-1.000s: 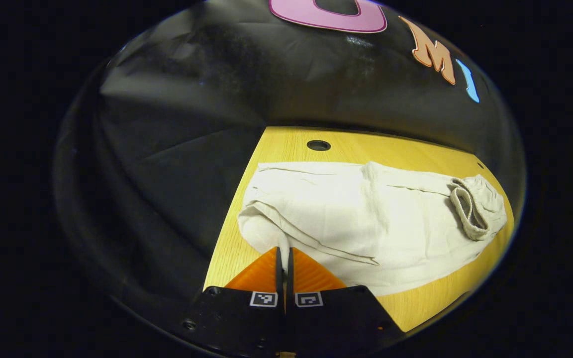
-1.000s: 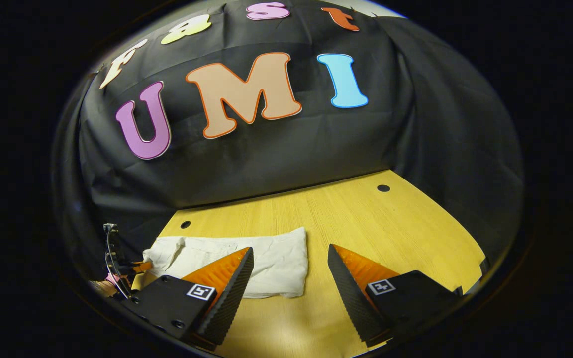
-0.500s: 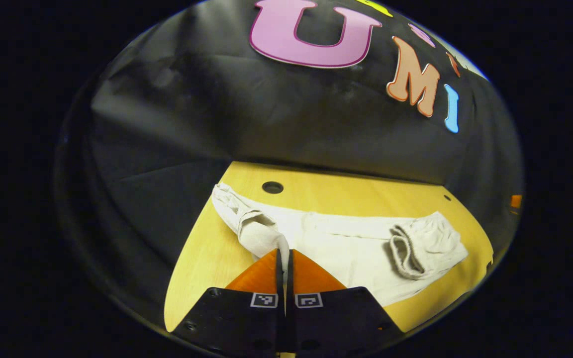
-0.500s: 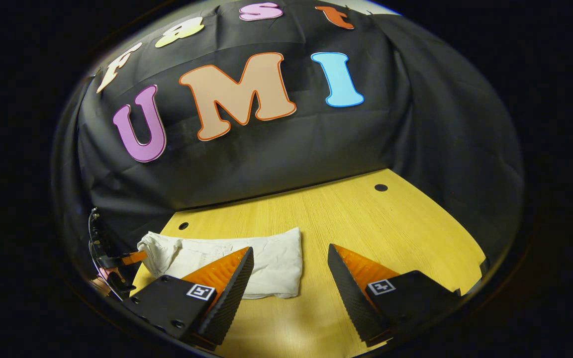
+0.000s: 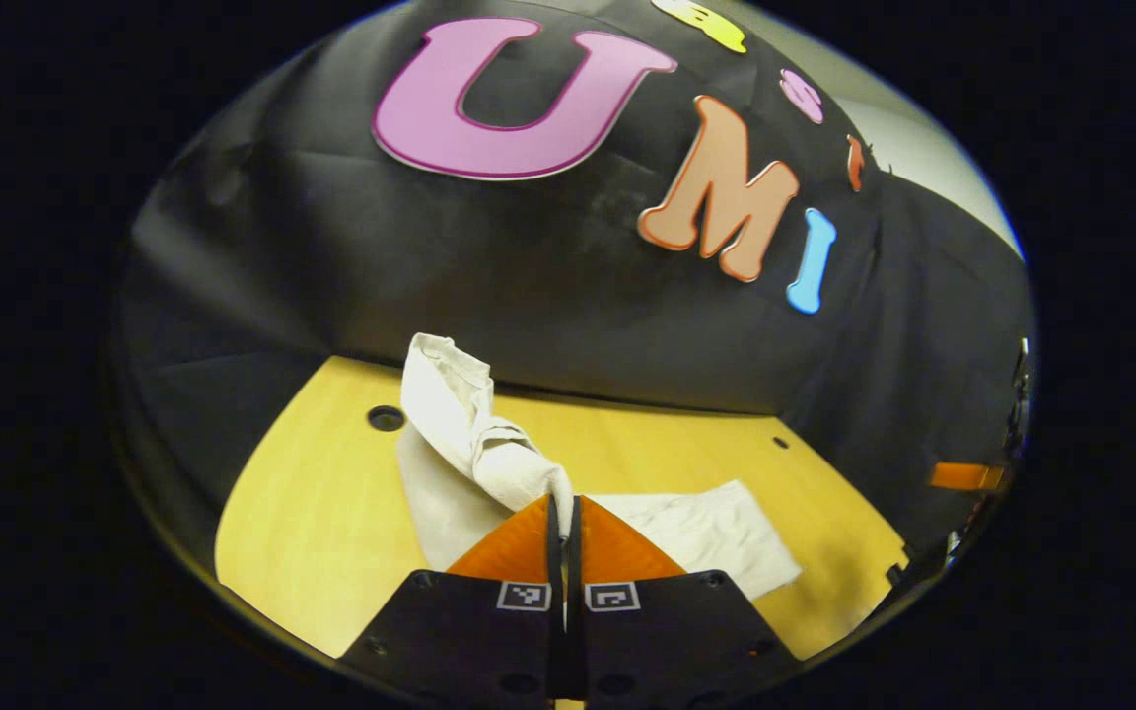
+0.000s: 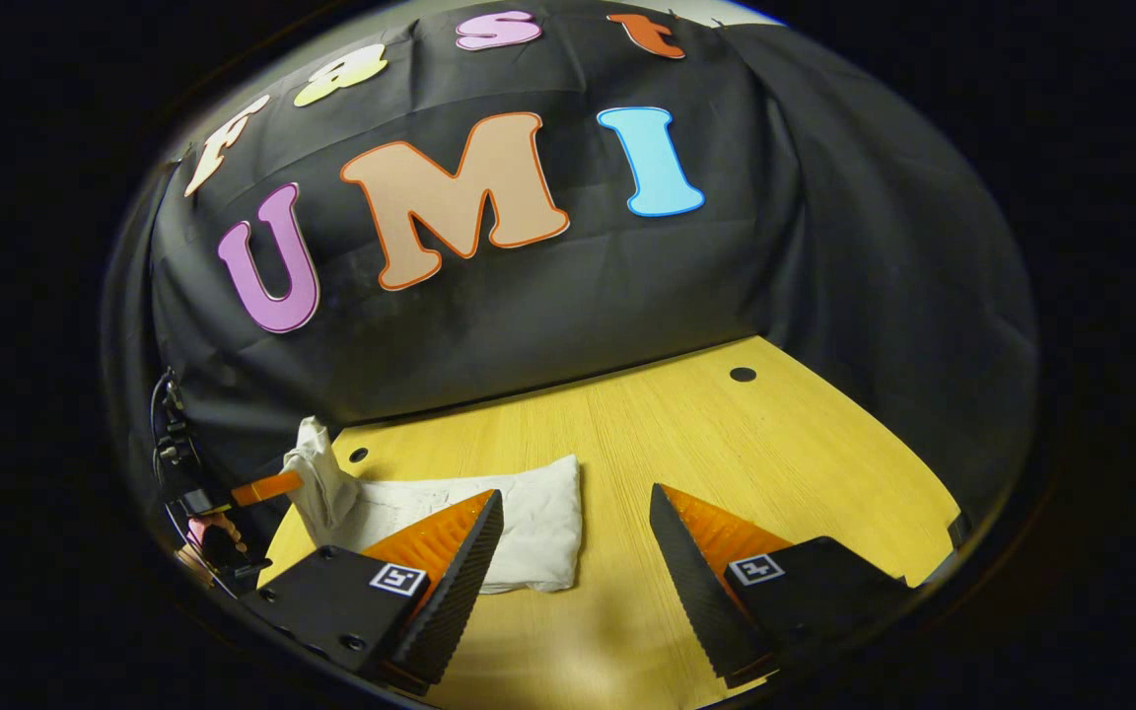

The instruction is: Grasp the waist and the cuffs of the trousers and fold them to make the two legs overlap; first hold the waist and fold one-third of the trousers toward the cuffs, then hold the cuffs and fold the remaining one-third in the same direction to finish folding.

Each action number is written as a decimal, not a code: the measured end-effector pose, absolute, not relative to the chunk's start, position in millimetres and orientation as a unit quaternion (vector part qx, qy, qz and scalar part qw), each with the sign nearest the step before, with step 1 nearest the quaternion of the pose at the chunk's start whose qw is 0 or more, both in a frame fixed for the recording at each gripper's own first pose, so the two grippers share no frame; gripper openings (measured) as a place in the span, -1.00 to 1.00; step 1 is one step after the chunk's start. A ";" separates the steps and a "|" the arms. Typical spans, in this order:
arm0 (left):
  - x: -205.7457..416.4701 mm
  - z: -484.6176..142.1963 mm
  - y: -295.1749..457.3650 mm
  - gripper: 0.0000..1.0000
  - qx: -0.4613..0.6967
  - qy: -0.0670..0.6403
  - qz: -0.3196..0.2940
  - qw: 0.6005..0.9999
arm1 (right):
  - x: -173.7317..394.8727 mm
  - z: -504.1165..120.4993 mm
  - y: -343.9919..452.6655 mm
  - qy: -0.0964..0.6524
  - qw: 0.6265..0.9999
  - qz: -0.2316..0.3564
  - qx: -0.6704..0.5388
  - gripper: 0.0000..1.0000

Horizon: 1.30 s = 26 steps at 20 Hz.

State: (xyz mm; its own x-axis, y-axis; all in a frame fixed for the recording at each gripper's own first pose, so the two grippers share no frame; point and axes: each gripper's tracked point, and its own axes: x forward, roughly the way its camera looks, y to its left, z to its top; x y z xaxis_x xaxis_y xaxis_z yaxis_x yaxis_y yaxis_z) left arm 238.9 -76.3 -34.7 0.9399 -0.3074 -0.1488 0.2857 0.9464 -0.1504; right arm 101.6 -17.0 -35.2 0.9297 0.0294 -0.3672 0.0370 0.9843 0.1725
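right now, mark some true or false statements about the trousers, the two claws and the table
1. The left claw is shut on the cream cotton trousers. True.
2. The right claw grips the trousers too. False: its fingers stand apart, holding nothing, above the yellow wooden table.
3. One end of the trousers is lifted off the table. True: it rises from the left claw's pinch in the left gripper view.
4. The trousers hang off the table's edge. False: the part lying flat rests on the tabletop.
5. The table has round holes in it. True.
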 end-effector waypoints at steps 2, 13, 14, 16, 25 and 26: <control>239.8 -25.5 -120.1 -1.00 -0.068 0.079 -0.186 0.977 | 99.1 -34.5 -26.4 0.185 0.979 -0.008 0.090 0.91; 225.2 -54.1 -276.6 -1.00 0.018 0.115 -0.277 0.954 | 86.1 -29.6 -76.3 0.174 0.979 -0.036 0.096 0.90; 224.2 -64.7 -282.6 -1.00 0.033 0.120 -0.280 0.952 | 86.7 -28.8 -77.9 0.172 0.980 -0.037 0.095 0.91; 218.1 -87.2 -289.0 -1.00 0.061 0.130 -0.282 0.948 | 87.3 -27.7 -79.8 0.169 0.980 -0.035 0.096 0.91; 187.4 -91.3 -277.9 0.63 0.065 0.136 -0.279 0.948 | 93.5 -19.6 -62.0 0.154 0.984 0.001 0.089 0.90; 187.4 -84.3 -266.3 0.65 0.073 0.130 -0.262 0.954 | 94.1 -19.4 -57.0 0.152 0.985 0.009 0.086 0.90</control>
State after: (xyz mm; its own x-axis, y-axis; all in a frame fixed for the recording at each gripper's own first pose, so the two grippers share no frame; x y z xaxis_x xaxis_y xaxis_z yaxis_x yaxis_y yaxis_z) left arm 187.4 -266.3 -84.3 0.8293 -0.4802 -0.2859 0.5181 0.8523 0.0713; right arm 94.1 -57.0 -19.4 0.9534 0.0432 -0.2986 0.0091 0.9851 0.1715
